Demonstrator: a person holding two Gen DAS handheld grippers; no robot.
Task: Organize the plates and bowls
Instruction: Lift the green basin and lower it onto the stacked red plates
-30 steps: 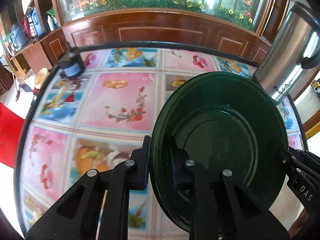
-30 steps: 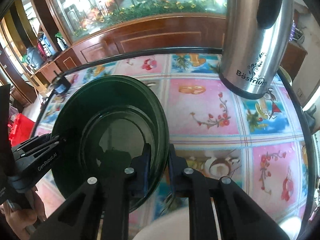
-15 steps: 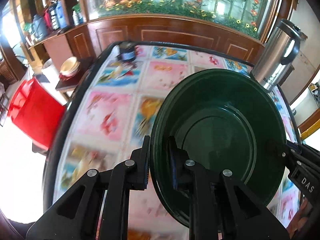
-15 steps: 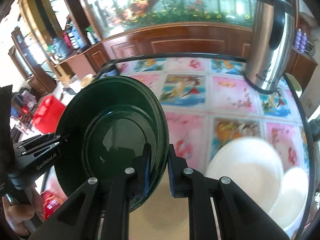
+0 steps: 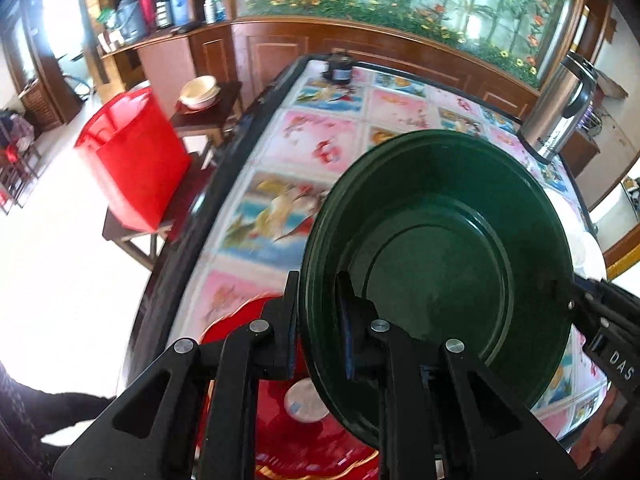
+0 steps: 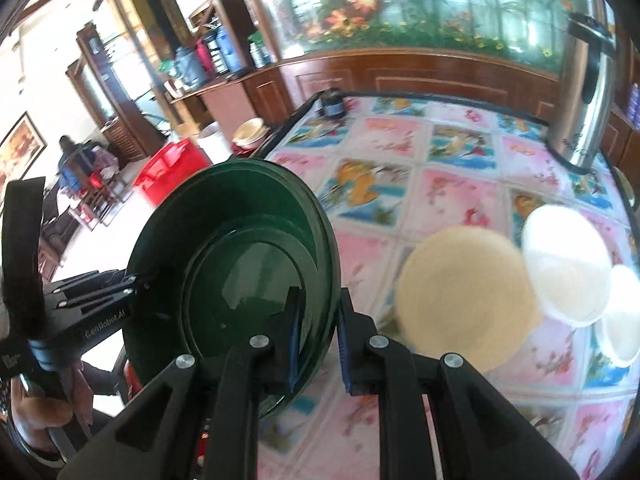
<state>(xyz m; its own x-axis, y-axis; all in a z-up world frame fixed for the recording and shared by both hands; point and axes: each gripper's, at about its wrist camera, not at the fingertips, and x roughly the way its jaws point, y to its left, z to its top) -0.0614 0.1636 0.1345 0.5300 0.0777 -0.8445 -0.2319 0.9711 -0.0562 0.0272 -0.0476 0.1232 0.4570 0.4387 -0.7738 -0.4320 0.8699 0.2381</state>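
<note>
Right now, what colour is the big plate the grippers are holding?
Dark green, glossy all over. The plate shows best in the left wrist view.

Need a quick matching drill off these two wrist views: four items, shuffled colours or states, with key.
Things:
1. bowl clamped by both grippers
2. kettle
3. tub on the stool beside the table
4. plate lying nearest the right gripper

Colours:
A. red
B. tan
C. dark green
D. shiny steel

Pairs: 1-C, 2-D, 3-A, 4-B
</note>
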